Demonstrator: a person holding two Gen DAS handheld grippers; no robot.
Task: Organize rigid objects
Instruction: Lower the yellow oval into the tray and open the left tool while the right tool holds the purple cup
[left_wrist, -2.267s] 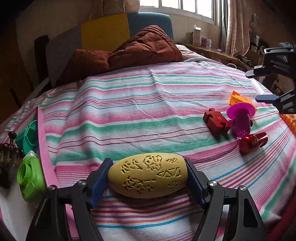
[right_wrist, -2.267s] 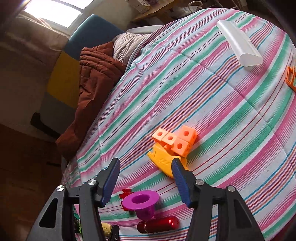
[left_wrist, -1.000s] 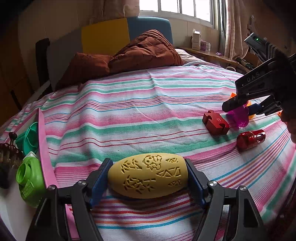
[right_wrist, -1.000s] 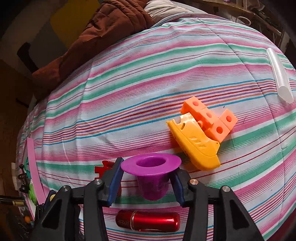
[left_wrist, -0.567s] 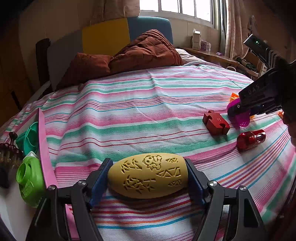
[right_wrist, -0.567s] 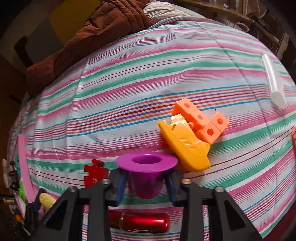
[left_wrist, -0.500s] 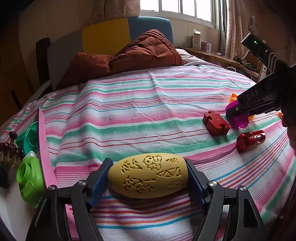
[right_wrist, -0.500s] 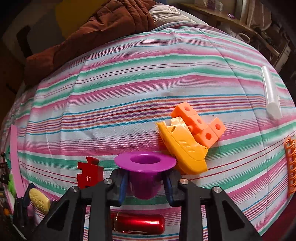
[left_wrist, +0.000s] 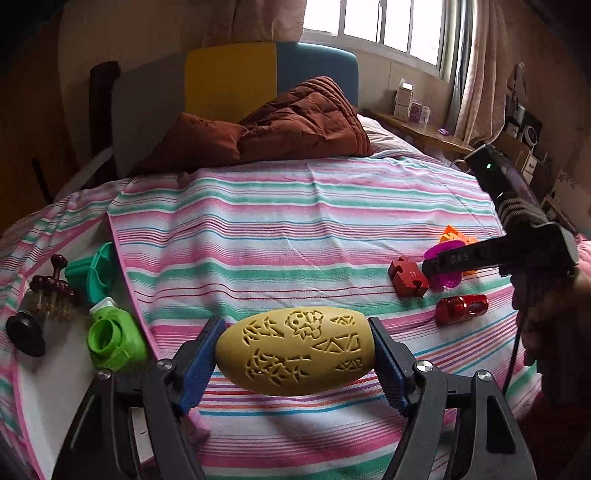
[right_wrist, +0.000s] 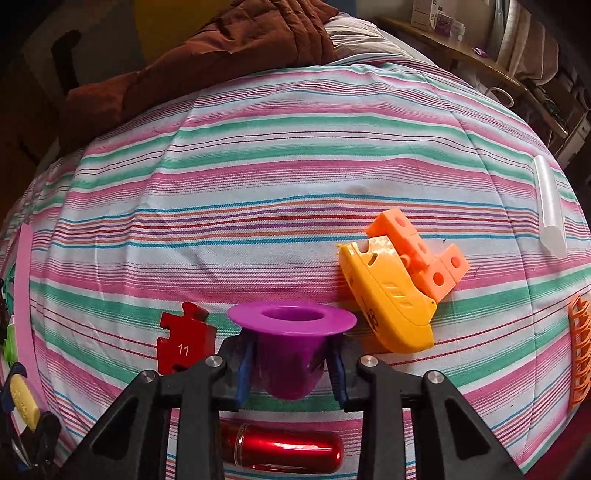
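My left gripper (left_wrist: 295, 360) is shut on a yellow carved oval block (left_wrist: 295, 356), held low over the striped bedspread (left_wrist: 295, 221). My right gripper (right_wrist: 291, 363) is shut on a purple flanged cup (right_wrist: 291, 332), lifted just above the bed; it also shows in the left wrist view (left_wrist: 443, 271). Below it lie a red metallic cylinder (right_wrist: 284, 452) and a red puzzle piece (right_wrist: 183, 339). A yellow toy boat (right_wrist: 388, 295) and orange connected cubes (right_wrist: 424, 254) lie to the right.
At the bed's left edge are a green bottle-like toy (left_wrist: 110, 338), a teal piece (left_wrist: 96, 273) and a dark wooden item (left_wrist: 44, 295). A white tube (right_wrist: 550, 206) and orange ladder piece (right_wrist: 580, 354) lie far right. A brown quilt (left_wrist: 280, 125) is at the head.
My right gripper came down around the purple cup, closed on it and has lifted it slightly. The left gripper has held the yellow block still throughout.
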